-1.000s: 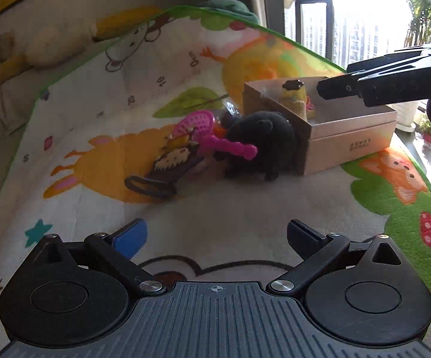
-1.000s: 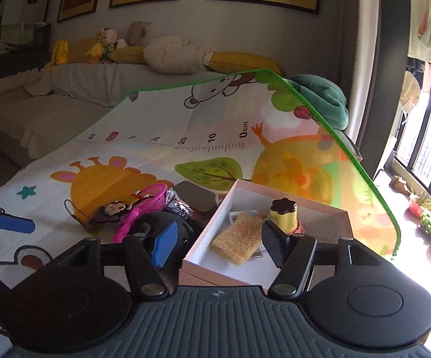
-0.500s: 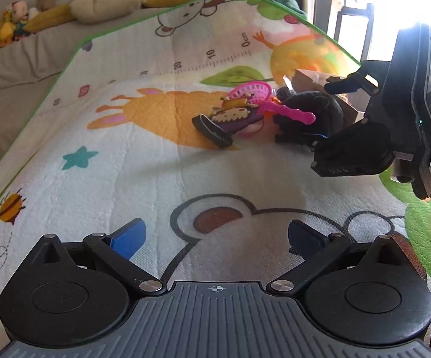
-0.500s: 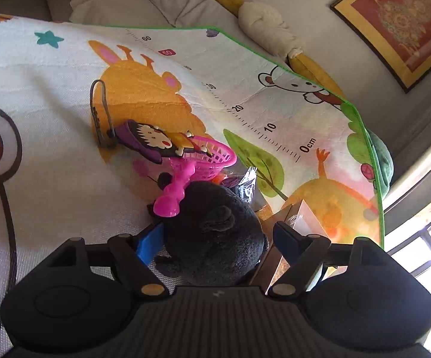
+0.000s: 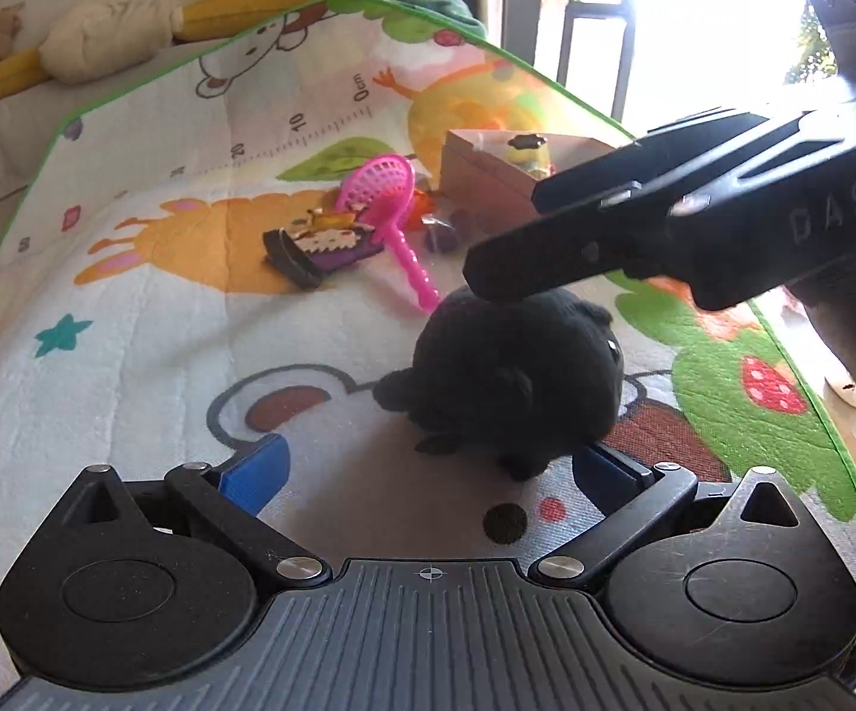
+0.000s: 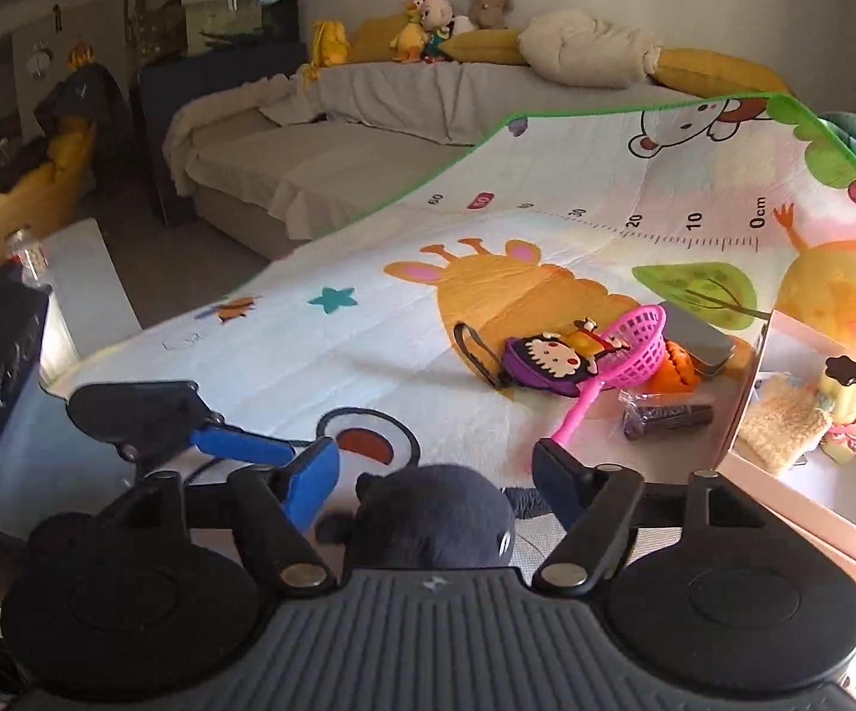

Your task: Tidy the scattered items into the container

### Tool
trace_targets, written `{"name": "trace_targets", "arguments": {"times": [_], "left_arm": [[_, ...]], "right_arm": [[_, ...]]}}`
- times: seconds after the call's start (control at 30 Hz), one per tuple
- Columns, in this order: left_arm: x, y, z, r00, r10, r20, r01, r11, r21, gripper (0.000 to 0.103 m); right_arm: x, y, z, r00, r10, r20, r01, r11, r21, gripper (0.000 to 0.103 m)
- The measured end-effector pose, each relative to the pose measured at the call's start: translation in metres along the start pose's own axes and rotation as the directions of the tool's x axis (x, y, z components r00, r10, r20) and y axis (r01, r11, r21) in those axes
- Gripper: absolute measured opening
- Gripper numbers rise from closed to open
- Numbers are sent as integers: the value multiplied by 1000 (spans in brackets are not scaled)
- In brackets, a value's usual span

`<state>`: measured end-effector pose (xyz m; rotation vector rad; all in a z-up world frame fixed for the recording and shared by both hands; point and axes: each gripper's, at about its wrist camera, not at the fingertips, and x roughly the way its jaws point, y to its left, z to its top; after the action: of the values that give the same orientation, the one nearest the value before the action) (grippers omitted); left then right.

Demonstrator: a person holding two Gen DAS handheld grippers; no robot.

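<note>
A black plush toy (image 5: 511, 379) lies on the bear print of the play mat. In the left wrist view the right gripper (image 5: 523, 272) reaches in from the right, just above the plush. In the right wrist view the plush (image 6: 434, 515) sits between the right gripper's (image 6: 434, 483) fingers; its jaws are opening and the pads stand clear of the toy. My left gripper (image 5: 428, 468) is open just in front of the plush, its right finger beside the toy's base. The cardboard box (image 5: 487, 178) stands further back and holds a yellow pudding toy (image 6: 840, 397) and a beige piece (image 6: 783, 420).
A pink net scoop (image 6: 629, 349), a purple cartoon pouch (image 6: 546, 361), an orange toy (image 6: 680, 367), a grey tin (image 6: 700, 338) and a dark snack packet (image 6: 665, 415) lie left of the box (image 6: 748, 403). A sofa with soft toys stands behind the mat.
The black plush has come away from the box onto the bear print, carried between the right gripper's fingers. Those jaws have widened. The left gripper has closed in on the plush.
</note>
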<state>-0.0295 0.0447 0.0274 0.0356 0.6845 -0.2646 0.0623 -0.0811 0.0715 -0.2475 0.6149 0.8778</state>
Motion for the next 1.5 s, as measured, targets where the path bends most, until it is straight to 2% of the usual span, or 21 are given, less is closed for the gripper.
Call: {"name": "trace_targets", "arguments": {"times": [0.07, 0.1, 0.13, 0.2, 0.27, 0.43, 0.47, 0.53, 0.57, 0.67, 0.77, 0.83, 0.97, 1.07, 1.13, 1.2, 1.27, 1.4, 1.5], "left_arm": [[1, -4, -1, 1000, -6, 0, 6, 1000, -5, 103], [2, -6, -1, 1000, -10, 1, 10, 1000, -8, 103], [2, -6, -1, 1000, -14, 5, 14, 1000, -14, 103], [3, -6, 1, 1000, -25, 16, 26, 999, -24, 103], [2, -4, 2, 999, -38, 29, 39, 999, -31, 103], [-1, 10, 0, 998, -50, 40, 53, 996, -70, 103], [-2, 13, -1, 998, -50, 41, 53, 995, -79, 103], [-3, 16, -1, 998, -50, 46, 54, 994, -90, 103], [-3, 17, -1, 998, -51, 47, 55, 994, -94, 103], [-4, 15, -1, 998, -52, 48, 56, 994, -91, 103], [-5, 7, 1, 997, -59, 48, 62, 996, -71, 103], [-6, 1, 2, 997, -64, 49, 67, 996, -57, 103], [0, -18, 8, 997, -52, 50, 54, 998, -31, 103], [7, -37, 15, 999, -16, 49, 16, 1000, 2, 103], [12, -52, 20, 998, 34, 59, -37, 998, 52, 103], [14, -68, 23, 992, 85, 91, -97, 987, 127, 103], [16, -82, 27, 988, 102, 114, -123, 973, 194, 103], [20, -104, 34, 988, 47, 146, -89, 952, 292, 103], [28, -107, 35, 994, -4, 111, -32, 948, 317, 103]], "right_arm": [[0, -13, 8, 999, -26, 22, 25, 998, 58, 77], [6, -21, 13, 997, -81, 17, 80, 993, 86, 75], [16, -29, 17, 987, -164, 0, 163, 982, 97, 72], [40, -37, 21, 956, -291, -37, 292, 955, 44, 53], [69, -43, 24, 926, -370, -71, 368, 929, -38, 51], [133, -64, 28, 885, -412, -214, 401, 911, -96, 48], [141, -66, 28, 879, -419, -229, 406, 908, -106, 37], [148, -64, 28, 867, -451, -213, 428, 892, -147, 25], [146, -62, 28, 867, -453, -205, 428, 890, -158, 19], [120, -59, 26, 887, -428, -172, 410, 902, -132, 13], [69, -52, 21, 917, -378, -127, 370, 926, -81, 11], [32, -47, 14, 930, -356, -90, 352, 934, -57, 3], [-35, -41, -17, 944, -322, -71, 323, 947, 2, 3], [-58, -39, -53, 933, -348, -97, 350, 937, 5, 4], [-65, -38, -75, 923, -369, -106, 373, 927, 22, 9], [-70, -40, -93, 921, -374, -105, 383, 921, 76, 22], [-74, -42, -108, 922, -378, -85, 386, 911, 144, 34], [-75, -46, -124, 922, -384, -56, 385, 891, 240, 41], [-72, -50, -130, 923, -380, -62, 382, 881, 279, 43]]}}
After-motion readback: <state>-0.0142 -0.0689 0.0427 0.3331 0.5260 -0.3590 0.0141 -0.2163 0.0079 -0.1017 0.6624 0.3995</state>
